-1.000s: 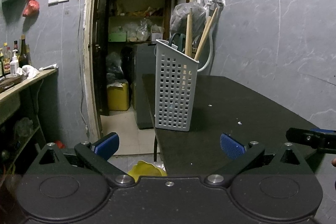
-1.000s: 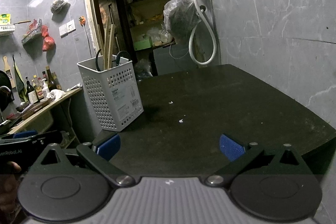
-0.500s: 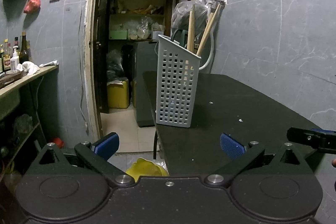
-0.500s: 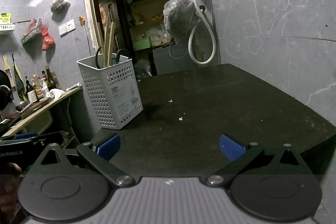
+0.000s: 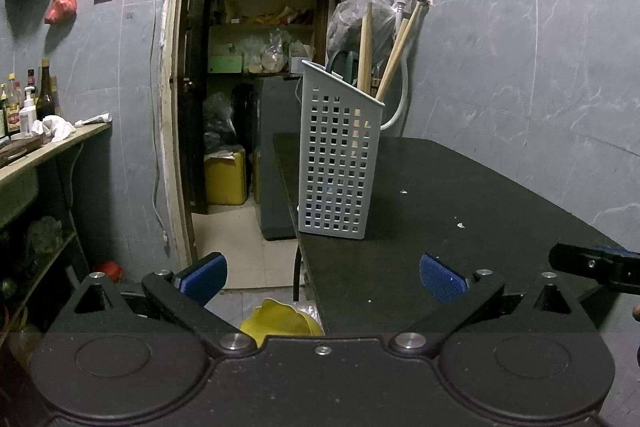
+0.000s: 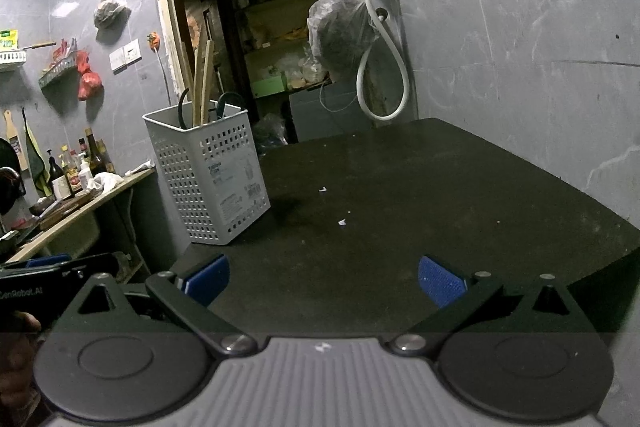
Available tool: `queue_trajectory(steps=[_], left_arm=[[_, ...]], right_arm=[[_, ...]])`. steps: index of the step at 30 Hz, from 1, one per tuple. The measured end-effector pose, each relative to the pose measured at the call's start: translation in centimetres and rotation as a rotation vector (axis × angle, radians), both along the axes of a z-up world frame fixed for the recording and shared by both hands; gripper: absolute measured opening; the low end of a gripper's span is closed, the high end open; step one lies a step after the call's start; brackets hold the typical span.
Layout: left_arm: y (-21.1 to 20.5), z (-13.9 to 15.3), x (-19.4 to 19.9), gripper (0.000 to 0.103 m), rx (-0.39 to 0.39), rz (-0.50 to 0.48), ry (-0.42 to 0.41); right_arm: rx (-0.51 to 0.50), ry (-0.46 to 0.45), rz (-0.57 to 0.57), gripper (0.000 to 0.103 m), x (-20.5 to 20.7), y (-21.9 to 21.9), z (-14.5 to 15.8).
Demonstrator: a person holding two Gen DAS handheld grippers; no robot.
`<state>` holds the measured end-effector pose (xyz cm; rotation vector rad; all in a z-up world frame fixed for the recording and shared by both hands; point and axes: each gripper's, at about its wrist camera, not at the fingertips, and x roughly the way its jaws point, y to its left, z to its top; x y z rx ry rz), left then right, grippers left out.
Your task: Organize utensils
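Fingers of the left gripper (image 5: 323,277) stand wide apart with nothing between the blue pads (image 5: 442,278); those of the right gripper (image 6: 324,277) are likewise spread wide and empty. Both are held low at the near edge of the dark tabletop (image 6: 420,195), well short of any utensil. The left gripper sits over the table's left corner, with floor and a yellow bowl (image 5: 280,319) visible below it.

Beyond the fingers, the tabletop is bare apart from a few pale crumbs. A grey perforated utensil basket (image 5: 339,163) stands upright near the left edge. It already holds wooden chopsticks (image 5: 394,57), leaning right in the left wrist view, and dark-handled scissors (image 5: 343,66), their loops showing above the rim. No loose utensil is visible on the tabletop.

Judged from this, sorting appears finished or nearly so. If an item inside is to be rearranged, approach the basket from above, close on one stick near its upper end, and lift vertically. The basket is light and near the edge, so a sideways pull could tip it; steadying its rim with the other gripper would help.
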<state>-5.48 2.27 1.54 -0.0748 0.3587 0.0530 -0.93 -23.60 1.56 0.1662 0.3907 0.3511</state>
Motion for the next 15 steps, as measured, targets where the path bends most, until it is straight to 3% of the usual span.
queue_trajectory(steps=[15], left_arm=[[-0.08, -0.30, 0.45, 0.102, -0.001, 0.004, 0.011]], right_arm=[[0.029, -0.003, 0.034, 0.103, 0.15, 0.12, -0.70]])
